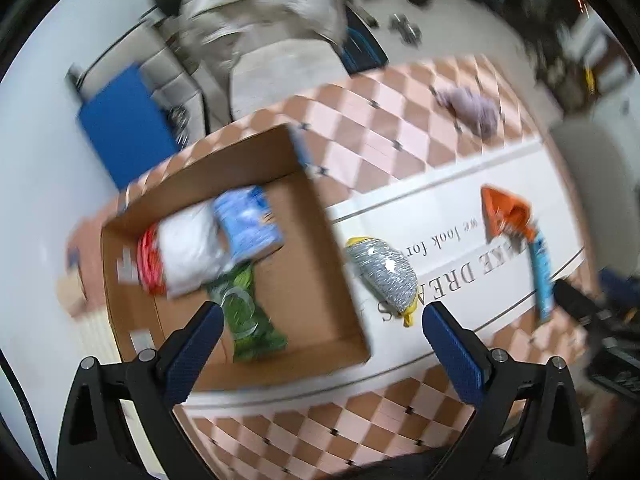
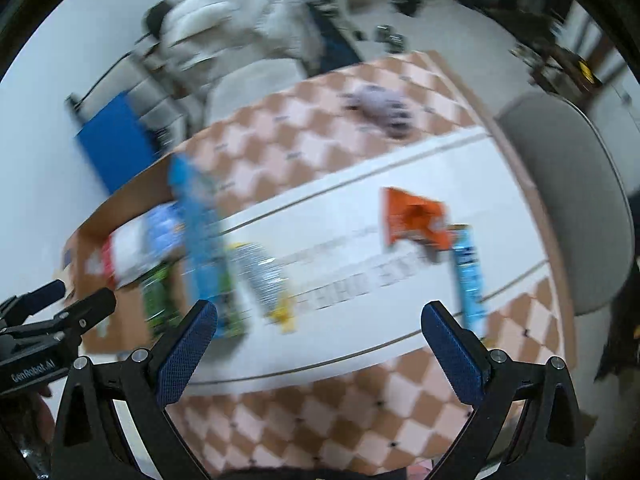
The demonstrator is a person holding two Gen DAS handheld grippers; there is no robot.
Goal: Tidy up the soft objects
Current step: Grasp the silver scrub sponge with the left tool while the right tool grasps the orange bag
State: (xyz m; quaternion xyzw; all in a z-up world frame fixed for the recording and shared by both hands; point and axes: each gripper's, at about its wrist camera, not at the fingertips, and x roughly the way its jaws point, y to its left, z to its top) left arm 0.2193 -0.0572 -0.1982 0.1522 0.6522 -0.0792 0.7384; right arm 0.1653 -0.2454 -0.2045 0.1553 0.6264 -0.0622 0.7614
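- Both our left gripper [image 1: 320, 320] and right gripper [image 2: 318, 316] hang wide and empty above the worktop [image 1: 360, 420].
- Soft packets already lie in the cardboard box [image 1: 320, 248], collected together; the grey pouch [image 1: 382, 270] waits just beside it.

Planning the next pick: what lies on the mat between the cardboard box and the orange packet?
Left wrist view: only the grey-and-yellow pouch, beside the cardboard box; bare white mat up to the orange packet.

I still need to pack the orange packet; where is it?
The orange packet lies on the white mat, right of the cardboard box, touching the blue tube.
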